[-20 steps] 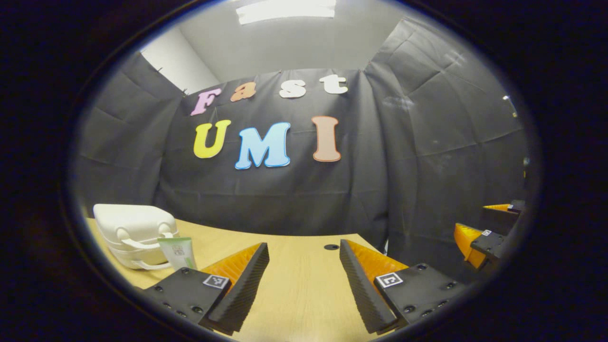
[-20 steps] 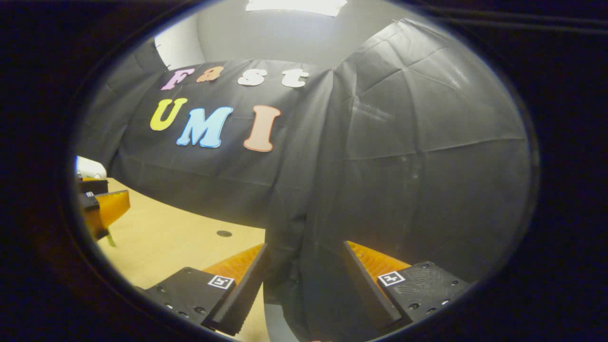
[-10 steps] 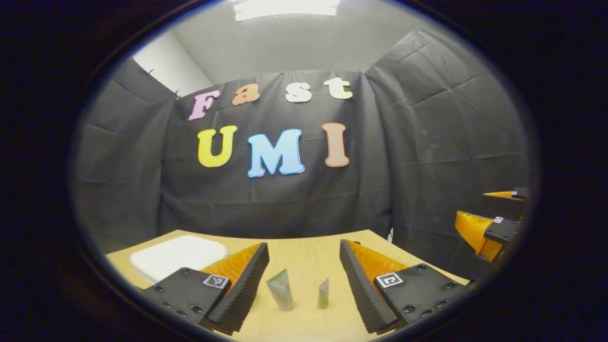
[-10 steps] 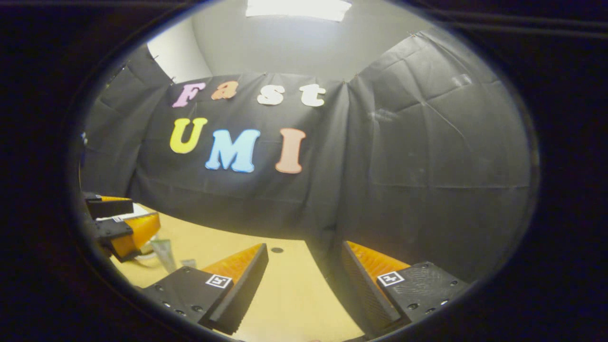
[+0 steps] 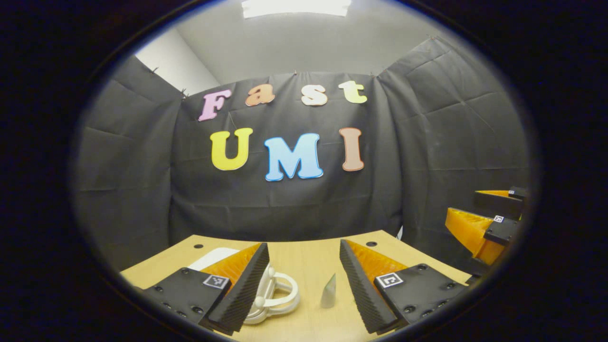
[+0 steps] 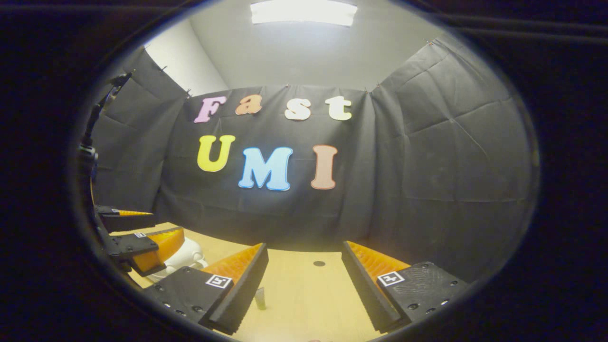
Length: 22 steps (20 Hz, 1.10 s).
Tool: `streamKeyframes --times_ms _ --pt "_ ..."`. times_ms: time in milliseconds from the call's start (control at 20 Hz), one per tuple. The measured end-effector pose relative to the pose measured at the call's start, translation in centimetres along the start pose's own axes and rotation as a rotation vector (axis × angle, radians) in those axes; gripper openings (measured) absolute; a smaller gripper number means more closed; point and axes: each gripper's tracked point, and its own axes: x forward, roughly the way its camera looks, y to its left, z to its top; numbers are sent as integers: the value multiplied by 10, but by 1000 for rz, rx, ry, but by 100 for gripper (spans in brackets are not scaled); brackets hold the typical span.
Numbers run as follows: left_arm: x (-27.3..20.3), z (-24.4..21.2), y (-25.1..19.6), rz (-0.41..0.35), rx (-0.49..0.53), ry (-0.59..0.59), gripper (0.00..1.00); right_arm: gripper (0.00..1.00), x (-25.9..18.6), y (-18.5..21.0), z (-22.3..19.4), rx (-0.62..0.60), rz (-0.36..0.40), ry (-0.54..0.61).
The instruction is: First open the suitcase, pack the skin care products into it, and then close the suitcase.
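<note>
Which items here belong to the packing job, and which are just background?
Job:
white suitcase, lid shut
skin care tube, standing on the table
left gripper, open
right gripper, open

Background:
wooden table
ceiling light

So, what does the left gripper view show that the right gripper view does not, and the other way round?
Left gripper view: the looped handle of the white suitcase, two holes in the wooden table, and the right hand-held gripper seen from the side, open.

Right gripper view: a dark stand at the left edge, and the left hand-held gripper seen from the side, open.

Shared: the suitcase, the table, and a small tube standing between each view's own fingers. I cannot tell whether it is the same tube.
</note>
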Motion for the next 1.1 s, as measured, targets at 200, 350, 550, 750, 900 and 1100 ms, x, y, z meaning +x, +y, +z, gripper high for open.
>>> streamKeyframes --times_ms 200,350,550,750,900,1100 --pt "-8 -13 1 2 -27 99 96 94 32 36 8 9 63 50" --pt "-15 -22 0 15 -45 165 96 94 50 42 15 6 93 22" --pt "-29 -38 -3 -22 -56 289 96 94 56 36 2 -8 91 43" --pt "-59 -55 -17 -77 -125 504 96 95 57 33 -15 29 48 114" --pt "-84 -62 -26 -113 -164 684 96 94 56 36 -30 53 29 176" --pt "-101 -78 -24 -131 -176 875 96 95 55 36 -37 77 14 210"
